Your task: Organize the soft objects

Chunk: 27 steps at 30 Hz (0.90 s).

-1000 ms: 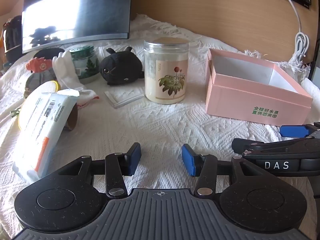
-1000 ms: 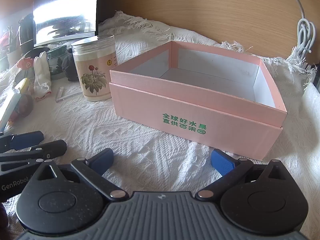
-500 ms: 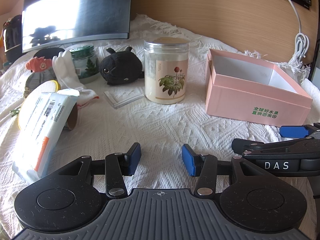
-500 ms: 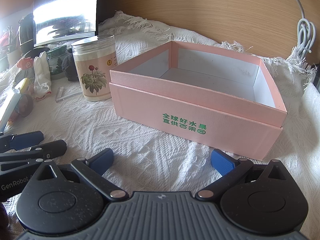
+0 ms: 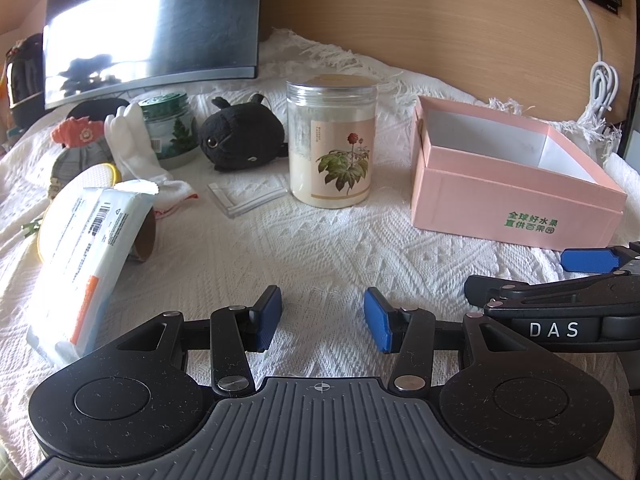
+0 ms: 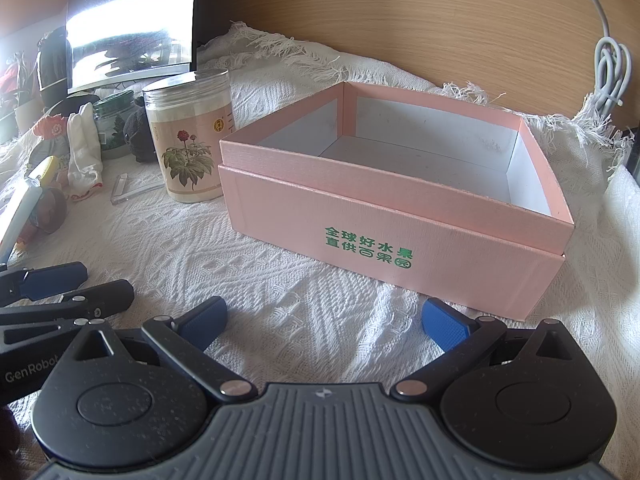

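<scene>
Tongs (image 5: pixel 322 318) apart; black plush (image 5: pixel 242 140) clearest left-view

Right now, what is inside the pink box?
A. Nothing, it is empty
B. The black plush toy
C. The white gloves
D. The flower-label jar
A: the pink box shows only its bare white floor and walls, while the black plush toy, the white gloves and the flower-label jar all sit outside it on the white cloth.
</scene>
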Available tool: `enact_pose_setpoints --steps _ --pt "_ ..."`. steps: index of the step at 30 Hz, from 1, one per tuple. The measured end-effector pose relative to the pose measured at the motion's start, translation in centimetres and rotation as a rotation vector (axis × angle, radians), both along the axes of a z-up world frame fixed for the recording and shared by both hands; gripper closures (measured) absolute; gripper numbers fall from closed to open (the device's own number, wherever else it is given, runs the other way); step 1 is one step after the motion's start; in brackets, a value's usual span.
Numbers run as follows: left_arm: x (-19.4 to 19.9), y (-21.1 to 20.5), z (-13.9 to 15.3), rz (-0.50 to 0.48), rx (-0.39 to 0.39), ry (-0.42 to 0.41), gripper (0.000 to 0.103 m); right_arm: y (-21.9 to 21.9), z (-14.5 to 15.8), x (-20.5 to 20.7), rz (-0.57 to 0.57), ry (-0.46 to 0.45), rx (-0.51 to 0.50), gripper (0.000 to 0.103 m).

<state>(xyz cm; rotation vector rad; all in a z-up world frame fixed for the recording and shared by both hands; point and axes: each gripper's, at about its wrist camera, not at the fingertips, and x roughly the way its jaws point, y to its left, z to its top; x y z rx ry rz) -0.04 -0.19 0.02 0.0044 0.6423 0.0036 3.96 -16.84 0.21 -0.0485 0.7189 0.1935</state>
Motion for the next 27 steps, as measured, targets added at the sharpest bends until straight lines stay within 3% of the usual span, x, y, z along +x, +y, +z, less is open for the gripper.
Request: enact_pose_setpoints --steps 27 --pt "0.01 -0.11 0.00 -0.001 0.007 0.000 0.052 0.02 0.02 -0.01 -0.001 0.000 -0.002 0.000"
